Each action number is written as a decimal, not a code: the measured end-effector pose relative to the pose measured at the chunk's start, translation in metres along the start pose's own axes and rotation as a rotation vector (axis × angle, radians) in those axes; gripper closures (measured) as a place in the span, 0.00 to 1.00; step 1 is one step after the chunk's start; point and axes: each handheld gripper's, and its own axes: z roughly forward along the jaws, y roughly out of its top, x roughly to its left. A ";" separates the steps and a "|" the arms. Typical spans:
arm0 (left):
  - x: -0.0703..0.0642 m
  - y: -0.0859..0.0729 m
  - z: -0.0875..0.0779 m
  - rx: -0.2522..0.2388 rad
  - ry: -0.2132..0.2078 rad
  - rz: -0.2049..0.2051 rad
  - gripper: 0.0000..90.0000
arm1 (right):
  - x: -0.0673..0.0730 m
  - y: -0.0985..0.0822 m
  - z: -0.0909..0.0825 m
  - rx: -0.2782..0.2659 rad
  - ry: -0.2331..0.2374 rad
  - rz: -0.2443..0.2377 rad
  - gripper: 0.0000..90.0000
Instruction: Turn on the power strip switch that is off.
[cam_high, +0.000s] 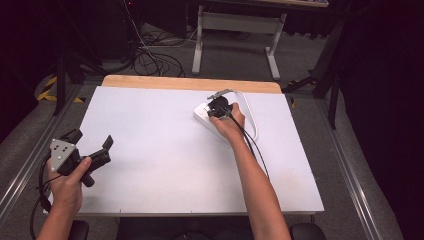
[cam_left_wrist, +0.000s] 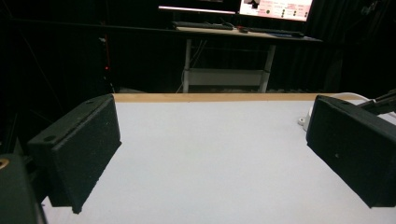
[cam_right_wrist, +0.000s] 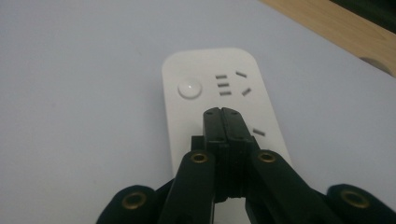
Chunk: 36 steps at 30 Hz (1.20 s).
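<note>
At the near left corner of the table (cam_high: 150, 165), the left gripper (cam_high: 92, 150) hovers with its jaws spread wide, holding nothing. Farther back, toward the far right part of the white surface, the right gripper (cam_right_wrist: 223, 116) has its jaws pressed together, tips poised over a white power strip (cam_right_wrist: 205, 70) just short of its round button (cam_right_wrist: 190, 88). It looks like a button press: I'd bring the closed tips squarely down on the button's centre, clear of the socket slots, so the strip doesn't skate.
</note>
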 end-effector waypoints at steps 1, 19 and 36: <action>0.001 0.000 0.000 0.000 0.000 -0.003 0.04 | 0.000 0.000 0.000 0.000 0.000 0.000 1.00; 0.001 0.000 -0.003 -0.004 0.004 -0.010 0.04 | 0.006 -0.001 0.002 0.066 -0.081 0.013 1.00; 0.004 0.000 -0.003 -0.008 0.008 -0.027 0.04 | 0.001 -0.005 0.001 0.006 0.049 0.051 1.00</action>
